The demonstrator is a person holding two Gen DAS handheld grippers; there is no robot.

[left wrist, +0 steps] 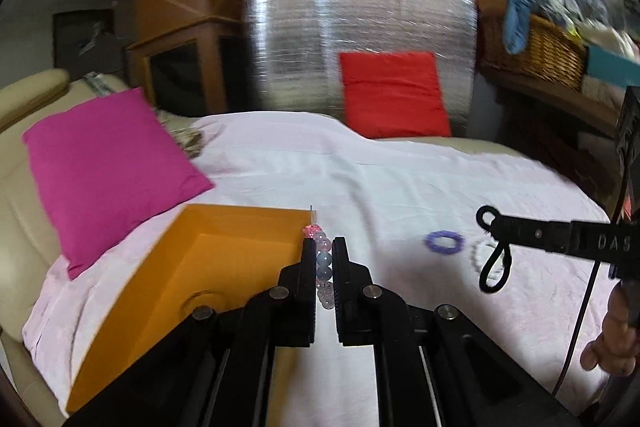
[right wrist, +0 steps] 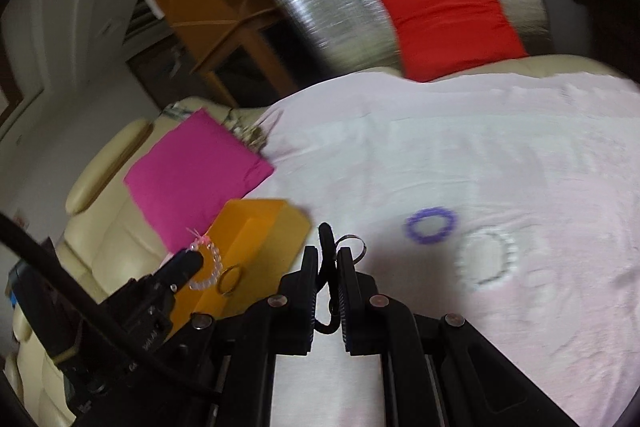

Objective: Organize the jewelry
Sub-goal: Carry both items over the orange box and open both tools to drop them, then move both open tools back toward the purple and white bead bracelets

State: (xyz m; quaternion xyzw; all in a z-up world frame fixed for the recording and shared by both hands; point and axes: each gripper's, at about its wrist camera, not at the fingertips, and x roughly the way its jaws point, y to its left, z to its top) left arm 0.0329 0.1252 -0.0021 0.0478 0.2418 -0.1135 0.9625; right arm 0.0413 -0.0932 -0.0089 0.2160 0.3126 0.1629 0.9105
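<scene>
The left gripper [left wrist: 323,251] pinches a bead bracelet [left wrist: 323,259] beside the orange box [left wrist: 208,267]. The right gripper [right wrist: 328,259] pinches a black cord [right wrist: 326,239]. A purple ring [right wrist: 431,224] lies at its 1 o'clock.

Bead bracelet [left wrist: 323,263] half hidden between left fingers [left wrist: 306,267]; its lower beads are lost behind them. Black cord [right wrist: 326,279] partly hidden between right fingers [right wrist: 347,287]. Box [left wrist: 208,267] near corner is covered by gripper body. White bracelet [right wrist: 486,261] and purple ring [right wrist: 432,225] motion-blurred, detail unreadable.
</scene>
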